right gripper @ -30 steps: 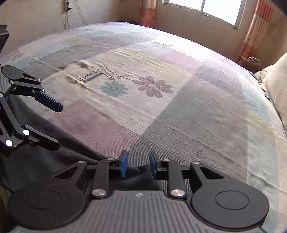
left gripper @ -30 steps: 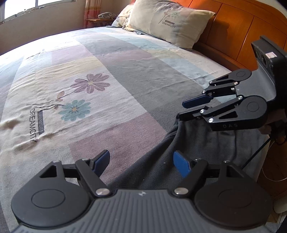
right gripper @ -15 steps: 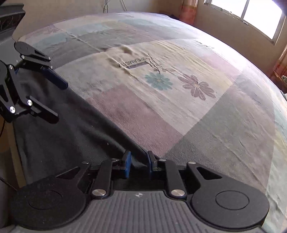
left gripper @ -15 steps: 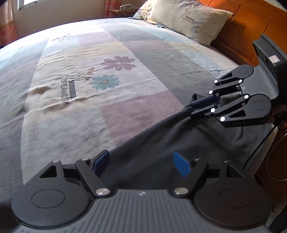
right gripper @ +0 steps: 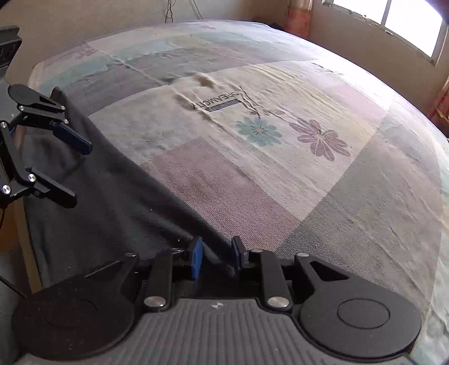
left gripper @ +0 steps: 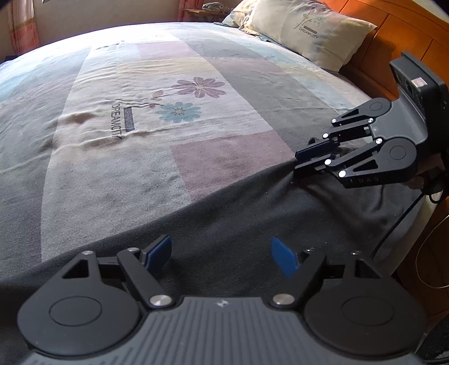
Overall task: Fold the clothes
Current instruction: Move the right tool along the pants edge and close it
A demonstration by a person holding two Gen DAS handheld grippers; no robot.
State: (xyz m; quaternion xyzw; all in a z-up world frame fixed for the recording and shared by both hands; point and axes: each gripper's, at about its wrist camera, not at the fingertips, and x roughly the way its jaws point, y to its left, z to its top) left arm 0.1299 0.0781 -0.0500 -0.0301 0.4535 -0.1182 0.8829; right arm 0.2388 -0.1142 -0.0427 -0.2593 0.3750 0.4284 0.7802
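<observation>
A dark grey garment lies stretched along the near edge of the bed, also seen as the garment in the right wrist view. My left gripper hovers open just above the cloth, with nothing between its blue pads. It appears as the left gripper at the left of the right wrist view, jaws wide. My right gripper is shut on a raised fold at the garment's far edge. In the left wrist view the right gripper pinches that edge at the right.
The patchwork bedspread with flower prints covers the bed beyond the garment. A pillow rests against the orange wooden headboard. A black cable hangs off the bed's right side. A window is at the back.
The two grippers have drawn apart and the garment now lies stretched wider along the bed edge. The right gripper's fingers closed onto the garment's edge. The left stays open.
</observation>
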